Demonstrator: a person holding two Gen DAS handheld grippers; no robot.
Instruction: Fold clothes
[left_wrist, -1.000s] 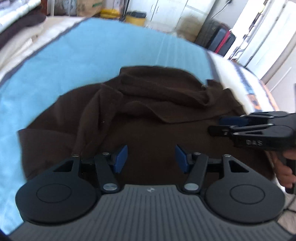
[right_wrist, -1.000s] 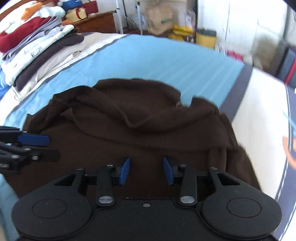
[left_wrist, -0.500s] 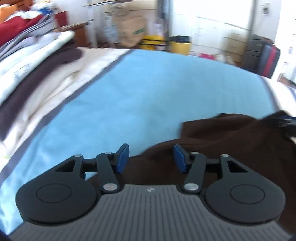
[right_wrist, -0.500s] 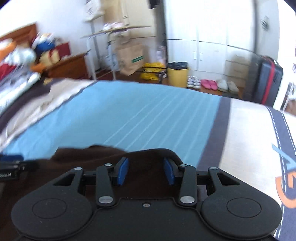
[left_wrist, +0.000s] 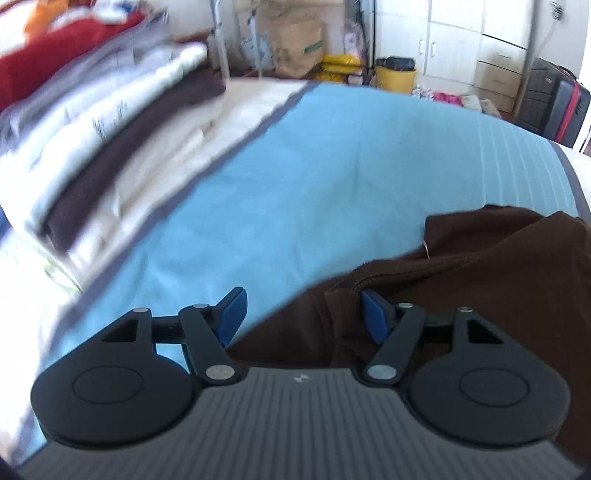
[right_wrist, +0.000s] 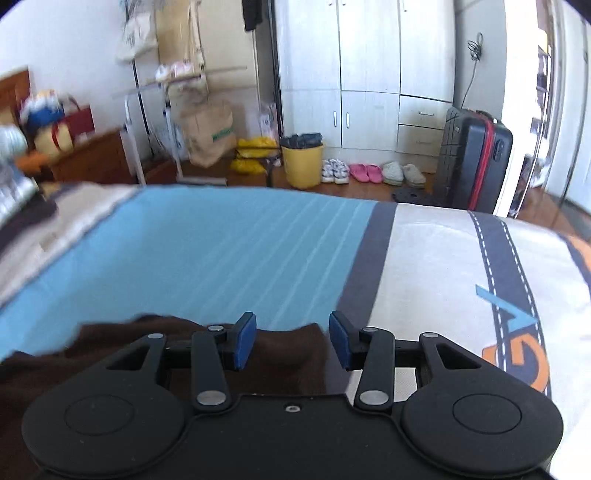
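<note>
A dark brown garment (left_wrist: 480, 273) lies rumpled on the light blue bedspread (left_wrist: 295, 177). My left gripper (left_wrist: 301, 314) is open and low over the garment's left edge; its right pad sits beside a fold of the cloth, nothing clamped. In the right wrist view the same brown garment (right_wrist: 155, 354) shows only as a strip along its far edge, just under my right gripper (right_wrist: 292, 339), which is open with blue pads apart over the cloth's far right corner. Neither gripper appears in the other's view.
A stack of folded clothes (left_wrist: 103, 122), white, grey, brown and red, lies on the bed's left. Beyond the bed stand a yellow bin (right_wrist: 303, 162), a paper bag (right_wrist: 210, 136), shoes, a black suitcase (right_wrist: 476, 155) and white wardrobes (right_wrist: 369, 74).
Both grippers have dropped low and tilted up from over the garment's middle to its edges. The left has swung left toward the clothes stack. Both stay open.
</note>
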